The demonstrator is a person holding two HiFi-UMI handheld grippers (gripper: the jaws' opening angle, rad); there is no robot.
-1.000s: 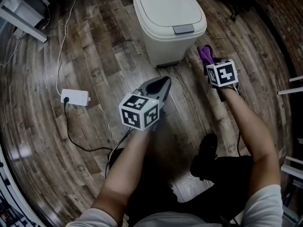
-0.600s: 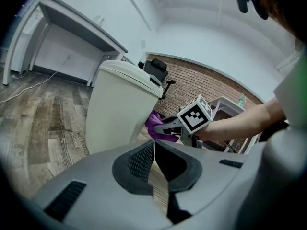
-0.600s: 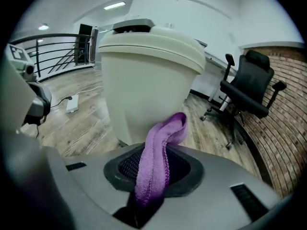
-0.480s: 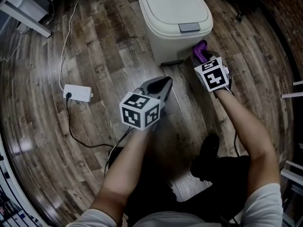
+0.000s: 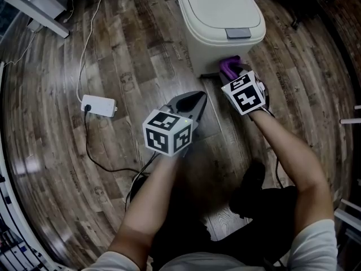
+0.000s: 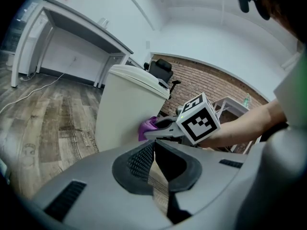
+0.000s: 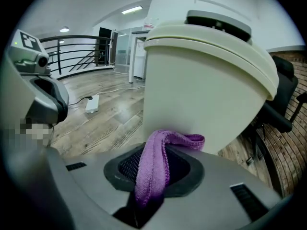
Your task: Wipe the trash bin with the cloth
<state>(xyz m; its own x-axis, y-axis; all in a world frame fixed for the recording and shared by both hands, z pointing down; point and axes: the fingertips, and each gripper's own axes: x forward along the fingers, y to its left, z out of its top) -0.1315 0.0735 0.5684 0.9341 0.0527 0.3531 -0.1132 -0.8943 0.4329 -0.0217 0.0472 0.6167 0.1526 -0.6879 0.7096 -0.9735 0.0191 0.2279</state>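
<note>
A cream trash bin [image 5: 220, 16] with a closed lid stands on the wooden floor at the top of the head view. My right gripper [image 5: 229, 73] is shut on a purple cloth [image 5: 228, 65] and holds it against the bin's lower front wall. In the right gripper view the cloth [image 7: 156, 164] hangs out of the jaws, its far end touching the bin [image 7: 206, 85]. My left gripper [image 5: 196, 97] hovers left of the bin's base, shut with nothing in it. The left gripper view shows the bin [image 6: 125, 111], the cloth [image 6: 147, 128] and the right gripper's marker cube [image 6: 199, 124].
A white power strip [image 5: 98, 105] with cables lies on the floor to the left. A desk frame [image 5: 35, 5] stands at the top left. A black office chair [image 6: 163, 72] sits behind the bin by a brick wall. The person's shoe [image 5: 249, 188] is below the right arm.
The right gripper has carried the purple cloth left and in, from beside the bin to its lower front wall. The left gripper has stayed in place.
</note>
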